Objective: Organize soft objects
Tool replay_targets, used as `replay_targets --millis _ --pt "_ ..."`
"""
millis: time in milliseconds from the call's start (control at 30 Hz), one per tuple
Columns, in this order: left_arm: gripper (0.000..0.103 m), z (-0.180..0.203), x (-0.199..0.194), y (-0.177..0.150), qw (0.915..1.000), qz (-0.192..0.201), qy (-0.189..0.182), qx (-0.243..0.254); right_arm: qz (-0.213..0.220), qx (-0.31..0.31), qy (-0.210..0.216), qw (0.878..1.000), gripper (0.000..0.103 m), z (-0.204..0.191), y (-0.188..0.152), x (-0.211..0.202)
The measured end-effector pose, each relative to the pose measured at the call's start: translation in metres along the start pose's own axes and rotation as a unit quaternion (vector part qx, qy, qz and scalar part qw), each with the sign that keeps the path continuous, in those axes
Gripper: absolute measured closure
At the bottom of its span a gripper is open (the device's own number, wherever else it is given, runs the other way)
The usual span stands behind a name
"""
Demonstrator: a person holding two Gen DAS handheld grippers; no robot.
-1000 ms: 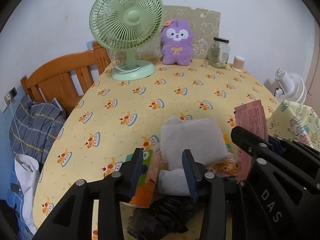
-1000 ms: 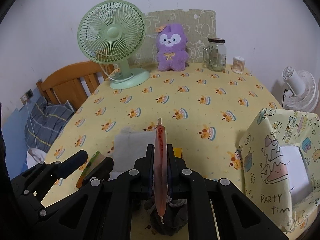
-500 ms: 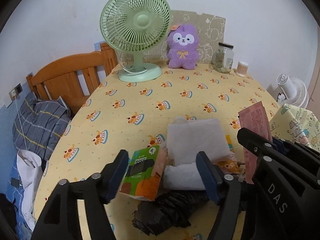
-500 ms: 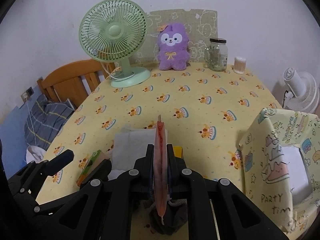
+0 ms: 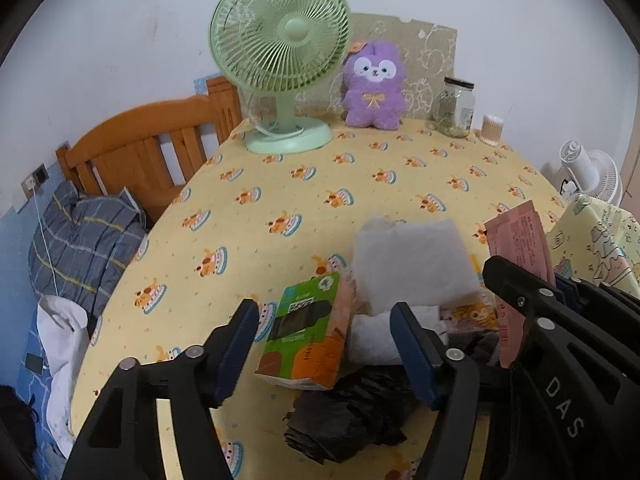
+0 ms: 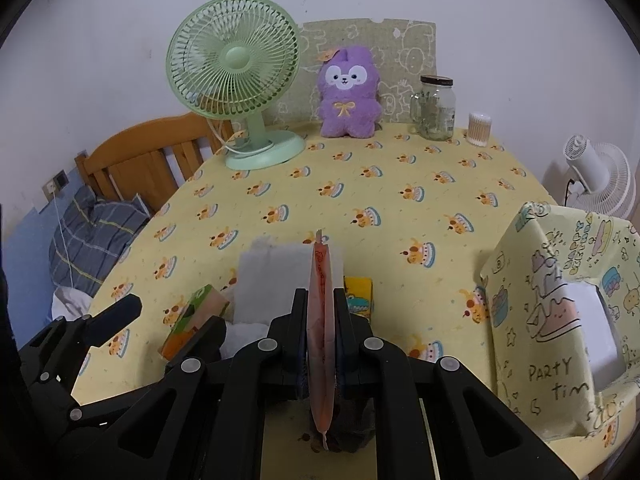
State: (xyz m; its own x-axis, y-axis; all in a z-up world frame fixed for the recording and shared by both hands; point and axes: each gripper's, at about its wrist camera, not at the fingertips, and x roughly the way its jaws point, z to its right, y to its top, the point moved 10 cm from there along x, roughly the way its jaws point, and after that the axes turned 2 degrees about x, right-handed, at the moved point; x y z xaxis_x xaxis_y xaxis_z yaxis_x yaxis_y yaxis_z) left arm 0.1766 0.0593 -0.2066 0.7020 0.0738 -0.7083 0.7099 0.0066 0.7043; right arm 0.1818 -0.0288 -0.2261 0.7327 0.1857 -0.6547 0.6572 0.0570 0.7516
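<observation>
Green-and-orange soft tissue pack (image 5: 306,334) on the tabletop (image 5: 360,184) between just-closing, still-untouching left fingers (image 5: 234,346), right gripper (image 6: 320,312) clenching thin pink packet (image 6: 320,320); could easily snag white wadding (image 5: 412,266) alongside.

Green fan (image 5: 280,36), purple plush (image 5: 374,86)

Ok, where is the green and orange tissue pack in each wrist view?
Left wrist: the tissue pack lies low in the centre, between the open left gripper fingers, untouched.
Right wrist: tissue pack at lower left, partly hidden.
Shared landmark: the white folded cloth right of it.
</observation>
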Motion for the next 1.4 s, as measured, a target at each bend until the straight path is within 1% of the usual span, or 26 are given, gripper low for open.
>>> replay_targets --millis 100,233,267,300,367,400,433,467,500,533,600,667,833,1200,1400 --pt "0.041 -0.007 0.009 -0.006 0.9998 -0.016 0.000 -0.010 -0.008 -0.008 -0.002 1.000 0.089 -0.005 -0.002 0.007" --pt "0.044 -0.015 0.021 -0.014 0.9991 -0.036 -0.005 -0.022 -0.017 -0.015 -0.004 1.000 0.089 -0.011 -0.005 0.016" --pt "0.047 -0.016 0.024 -0.016 0.9989 -0.039 -0.007 -0.025 -0.019 -0.017 -0.005 1.000 0.089 -0.012 -0.005 0.018" --pt "0.052 -0.017 0.026 -0.017 0.9987 -0.044 -0.008 -0.026 -0.021 -0.019 -0.006 1.000 0.089 -0.014 -0.006 0.020" --pt "0.058 -0.016 0.029 -0.019 0.9985 -0.047 -0.016 -0.025 -0.023 -0.023 -0.007 0.999 0.089 -0.016 -0.007 0.023" --pt "0.063 -0.015 0.029 -0.019 0.9985 -0.046 -0.019 -0.023 -0.025 -0.024 -0.009 0.999 0.089 -0.017 -0.007 0.024" --pt "0.066 -0.013 0.029 -0.019 0.9985 -0.044 -0.023 -0.021 -0.027 -0.025 -0.010 0.999 0.089 -0.018 -0.008 0.026" --pt "0.073 -0.011 0.029 -0.019 0.9984 -0.044 -0.029 -0.018 -0.029 -0.025 -0.011 0.999 0.089 -0.018 -0.008 0.028" --pt "0.077 -0.010 0.029 -0.018 0.9984 -0.044 -0.031 -0.017 -0.031 -0.024 -0.012 0.999 0.089 -0.018 -0.009 0.029" --pt "0.079 -0.009 0.029 -0.018 0.9984 -0.043 -0.033 -0.016 -0.033 -0.023 -0.012 0.999 0.089 -0.018 -0.009 0.031" --pt "0.087 -0.009 0.028 -0.017 0.9985 -0.041 -0.034 -0.015 -0.033 -0.023 -0.014 0.999 0.089 -0.017 -0.009 0.031" --pt "0.090 -0.008 0.024 -0.015 0.9988 -0.036 -0.030 -0.011 -0.031 -0.021 -0.014 0.999 0.089 -0.017 -0.008 0.031" --pt "0.093 -0.006 0.020 -0.008 0.9988 -0.033 -0.036 -0.009 -0.024 -0.017 -0.009 1.000 0.089 -0.016 -0.003 0.025" --pt "0.093 0.009 -0.005 0.007 0.9991 -0.016 -0.039 0.001 -0.004 -0.010 0.000 1.000 0.089 -0.008 0.012 0.001" --pt "0.093 0.018 -0.020 0.018 0.9993 0.001 -0.036 0.005 0.009 -0.007 0.004 1.000 0.089 -0.003 0.022 -0.016"
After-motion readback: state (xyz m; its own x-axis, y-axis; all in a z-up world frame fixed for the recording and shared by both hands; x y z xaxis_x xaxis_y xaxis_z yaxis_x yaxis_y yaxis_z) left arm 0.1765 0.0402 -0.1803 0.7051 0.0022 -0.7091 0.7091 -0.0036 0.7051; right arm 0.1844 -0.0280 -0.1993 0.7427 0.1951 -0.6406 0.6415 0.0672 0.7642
